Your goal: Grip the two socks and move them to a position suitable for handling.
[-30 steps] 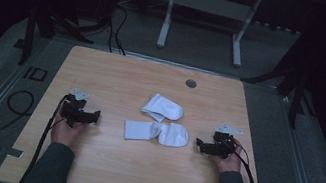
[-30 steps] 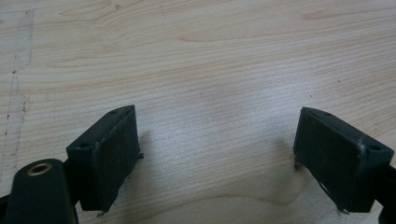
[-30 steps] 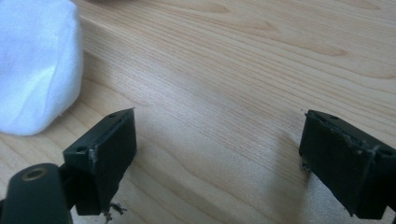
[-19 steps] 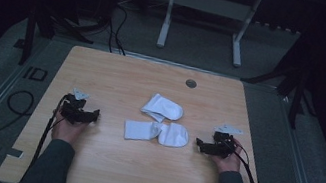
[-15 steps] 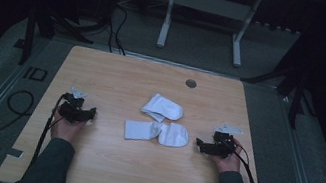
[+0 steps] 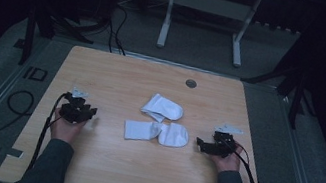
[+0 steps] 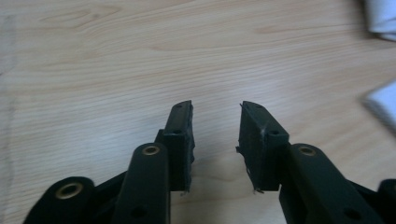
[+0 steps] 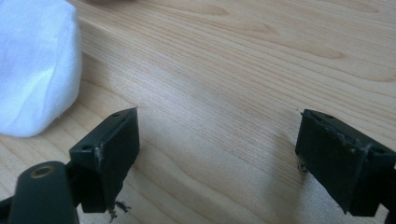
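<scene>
Two white socks mid-table, near sock (image 6: 156, 132) flat, far sock (image 6: 162, 107) just behind it, left gripper (image 6: 91, 111) off to the side, jaws just been closing on nothing, partly apart, right gripper (image 6: 199, 141) near the sock's toe, jaws wide, nothing between them, wooden table (image 6: 119, 71)

Two white socks (image 6: 160, 121) flat mid-table, apparently touching: one angled, one crosswise just nearer.
</scene>
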`<act>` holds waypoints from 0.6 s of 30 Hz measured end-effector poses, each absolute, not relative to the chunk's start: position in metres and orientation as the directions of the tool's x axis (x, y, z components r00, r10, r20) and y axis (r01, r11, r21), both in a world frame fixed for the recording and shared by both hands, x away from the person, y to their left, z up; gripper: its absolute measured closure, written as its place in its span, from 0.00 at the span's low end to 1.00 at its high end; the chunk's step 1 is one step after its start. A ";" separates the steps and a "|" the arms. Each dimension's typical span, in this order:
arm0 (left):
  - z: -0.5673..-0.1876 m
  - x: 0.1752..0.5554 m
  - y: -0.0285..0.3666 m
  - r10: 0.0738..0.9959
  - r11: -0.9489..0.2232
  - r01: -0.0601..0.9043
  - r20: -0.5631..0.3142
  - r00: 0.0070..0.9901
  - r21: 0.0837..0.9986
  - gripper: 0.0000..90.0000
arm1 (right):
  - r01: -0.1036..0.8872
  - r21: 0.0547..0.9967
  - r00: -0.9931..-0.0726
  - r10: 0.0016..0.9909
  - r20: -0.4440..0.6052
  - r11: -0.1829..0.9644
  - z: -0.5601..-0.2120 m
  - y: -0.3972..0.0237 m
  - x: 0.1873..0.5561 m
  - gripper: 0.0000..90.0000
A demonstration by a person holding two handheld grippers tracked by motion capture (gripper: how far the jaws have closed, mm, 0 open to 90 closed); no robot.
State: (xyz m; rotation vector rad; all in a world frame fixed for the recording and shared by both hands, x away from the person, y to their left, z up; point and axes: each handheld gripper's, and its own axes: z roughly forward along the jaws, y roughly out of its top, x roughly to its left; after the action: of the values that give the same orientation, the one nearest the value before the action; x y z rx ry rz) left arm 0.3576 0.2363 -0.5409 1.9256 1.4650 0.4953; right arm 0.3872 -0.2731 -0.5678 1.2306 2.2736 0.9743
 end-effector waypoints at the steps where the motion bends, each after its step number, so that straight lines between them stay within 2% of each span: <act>1: -0.539 0.357 0.234 0.943 -0.163 0.698 -0.097 0.317 0.697 0.73 | 0.577 0.724 -0.546 0.838 -0.001 0.377 -0.568 -0.273 0.387 0.15; 5: -0.532 0.352 0.224 0.920 -0.210 0.686 -0.096 0.379 0.697 0.76 | 0.577 0.725 -0.545 0.838 -0.001 0.376 -0.568 -0.273 0.387 0.15; 7: -0.529 0.351 0.220 0.909 -0.221 0.681 -0.106 0.404 0.698 0.80 | 0.575 0.726 -0.546 0.838 -0.002 0.377 -0.568 -0.273 0.387 0.18; 8: -0.527 0.350 0.218 0.905 -0.226 0.678 -0.108 0.412 0.699 0.82 | 0.572 0.729 -0.550 0.835 0.000 0.377 -0.566 -0.274 0.385 0.30; 9: -0.526 0.349 0.215 0.899 -0.230 0.673 -0.111 0.423 0.703 0.82 | 0.572 0.729 -0.550 0.835 0.000 0.377 -0.566 -0.274 0.385 0.30; 10: -0.523 0.349 0.210 0.890 -0.244 0.666 -0.110 0.442 0.705 0.85 | 0.573 0.724 -0.556 0.831 -0.001 0.384 -0.564 -0.276 0.385 0.40; 11: -0.523 0.349 0.210 0.890 -0.244 0.666 -0.110 0.442 0.705 0.87 | 0.573 0.724 -0.556 0.831 -0.001 0.384 -0.564 -0.276 0.385 0.40; 12: -0.522 0.348 0.207 0.885 -0.251 0.664 -0.110 0.452 0.705 0.89 | 0.575 0.722 -0.563 0.826 0.007 0.386 -0.562 -0.278 0.385 0.49; 15: -0.519 0.347 0.198 0.872 -0.271 0.654 -0.108 0.478 0.706 0.93 | 0.579 0.726 -0.575 0.817 0.042 0.370 -0.559 -0.280 0.384 0.55; 16: -0.518 0.346 0.192 0.864 -0.288 0.648 -0.101 0.493 0.705 0.99 | 0.569 0.726 -0.590 0.807 0.033 0.386 -0.556 -0.280 0.383 0.60; 18: -0.517 0.346 0.186 0.857 -0.301 0.646 -0.099 0.506 0.701 1.00 | 0.558 0.721 -0.604 0.797 0.014 0.410 -0.551 -0.279 0.381 0.64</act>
State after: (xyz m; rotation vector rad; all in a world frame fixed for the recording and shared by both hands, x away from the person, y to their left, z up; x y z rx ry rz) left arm 0.3459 0.1860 -0.5174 2.0497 1.2263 0.3851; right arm 0.3813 -0.2787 -0.5514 1.1714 2.3387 1.0069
